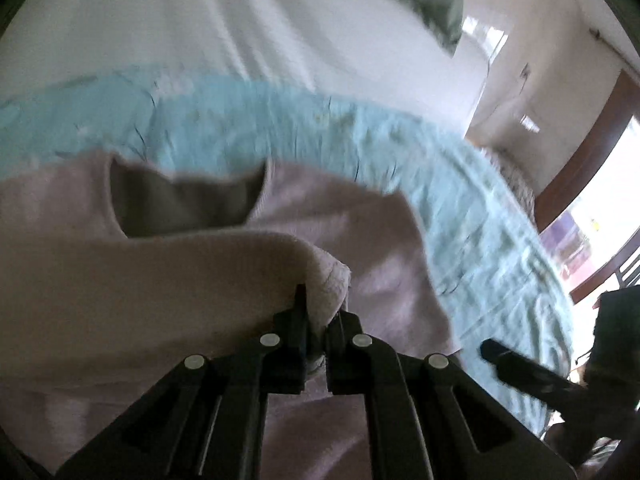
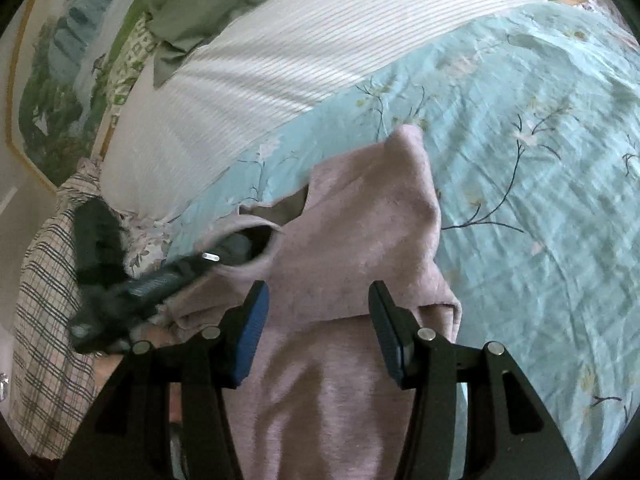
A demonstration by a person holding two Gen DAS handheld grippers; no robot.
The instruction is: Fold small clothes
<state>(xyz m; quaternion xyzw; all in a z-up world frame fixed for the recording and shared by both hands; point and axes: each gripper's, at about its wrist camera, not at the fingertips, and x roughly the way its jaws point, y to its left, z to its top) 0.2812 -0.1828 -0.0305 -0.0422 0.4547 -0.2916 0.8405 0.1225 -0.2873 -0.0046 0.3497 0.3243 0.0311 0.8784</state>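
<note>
The left claw (image 1: 318, 320) is clamped on a folded edge of the pink garment (image 1: 360, 240) – fabric bunched betw. its fingers, the rest draped ahead and below it over the blue floral bedspread (image 1: 460, 168). The right claw (image 2: 318, 320) hangs spread wide w/ nothing in it, just above the garment's middle – the white striped sheet (image 2: 304, 56) lies further ahead.

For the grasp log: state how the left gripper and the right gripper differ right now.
The left gripper is shut, pinching a lifted edge of the pink garment; the right gripper is open and holds nothing. The left gripper's fingers meet on fabric, while the right gripper's blue-padded fingers stand wide apart above the garment. Both are black two-finger tools over the same garment on the floral blue sheet.
</note>
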